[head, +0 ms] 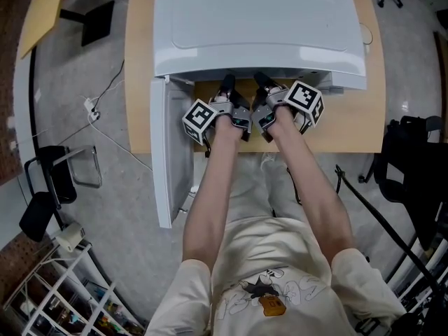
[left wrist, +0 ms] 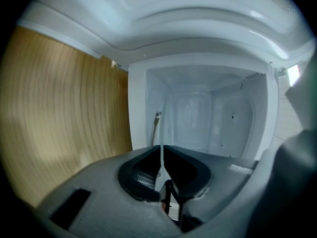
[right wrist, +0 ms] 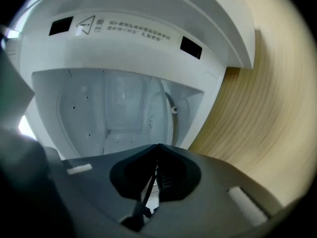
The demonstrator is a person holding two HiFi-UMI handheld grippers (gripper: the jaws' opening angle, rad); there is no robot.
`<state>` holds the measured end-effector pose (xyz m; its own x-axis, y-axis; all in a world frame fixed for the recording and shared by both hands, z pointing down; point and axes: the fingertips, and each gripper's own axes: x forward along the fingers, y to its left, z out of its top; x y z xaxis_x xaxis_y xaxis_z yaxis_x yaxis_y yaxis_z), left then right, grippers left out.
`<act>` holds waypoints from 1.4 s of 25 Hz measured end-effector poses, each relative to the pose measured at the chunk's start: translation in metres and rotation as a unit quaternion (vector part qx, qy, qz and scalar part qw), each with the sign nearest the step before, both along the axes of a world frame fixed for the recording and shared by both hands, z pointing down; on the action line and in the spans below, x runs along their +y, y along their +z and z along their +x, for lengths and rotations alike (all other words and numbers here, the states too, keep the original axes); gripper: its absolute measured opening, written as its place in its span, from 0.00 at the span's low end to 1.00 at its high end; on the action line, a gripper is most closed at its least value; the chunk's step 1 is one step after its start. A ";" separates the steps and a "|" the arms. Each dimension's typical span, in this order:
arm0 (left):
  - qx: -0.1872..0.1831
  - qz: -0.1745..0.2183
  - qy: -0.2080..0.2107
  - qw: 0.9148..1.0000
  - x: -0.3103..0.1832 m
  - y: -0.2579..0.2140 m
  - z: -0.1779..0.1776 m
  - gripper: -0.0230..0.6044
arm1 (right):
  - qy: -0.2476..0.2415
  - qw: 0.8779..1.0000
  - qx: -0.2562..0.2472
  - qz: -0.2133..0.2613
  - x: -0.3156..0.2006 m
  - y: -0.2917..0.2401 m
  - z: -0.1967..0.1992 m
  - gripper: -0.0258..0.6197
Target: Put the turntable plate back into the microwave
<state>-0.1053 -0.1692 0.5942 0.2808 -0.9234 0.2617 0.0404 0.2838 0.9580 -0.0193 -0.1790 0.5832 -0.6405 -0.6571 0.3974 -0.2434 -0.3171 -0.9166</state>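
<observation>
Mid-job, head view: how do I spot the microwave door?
On the wooden table sits the white microwave. Its door is the long white panel swung open at the microwave's left front corner, the only part jutting past the table edge over the floor.

The light wooden bench (head: 357, 128) is carrying a white microwave (head: 259, 19), which is sitting directly on it and covering most of the top. Its door (head: 171, 152) is hanging open past the bench's near edge.
</observation>
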 end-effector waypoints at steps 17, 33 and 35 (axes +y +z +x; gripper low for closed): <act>0.013 0.014 0.000 1.000 0.002 -0.001 -0.006 0.04 | -0.022 0.998 0.062 0.014 -0.014 -0.003 -0.001 0.05; -0.042 -0.004 0.031 0.999 -0.009 0.004 -0.004 0.08 | -0.029 0.995 0.091 -0.021 -0.005 0.017 0.006 0.09; -0.058 -0.009 0.040 0.997 -0.010 0.005 -0.005 0.06 | -0.029 0.995 0.094 -0.029 -0.006 0.018 0.005 0.09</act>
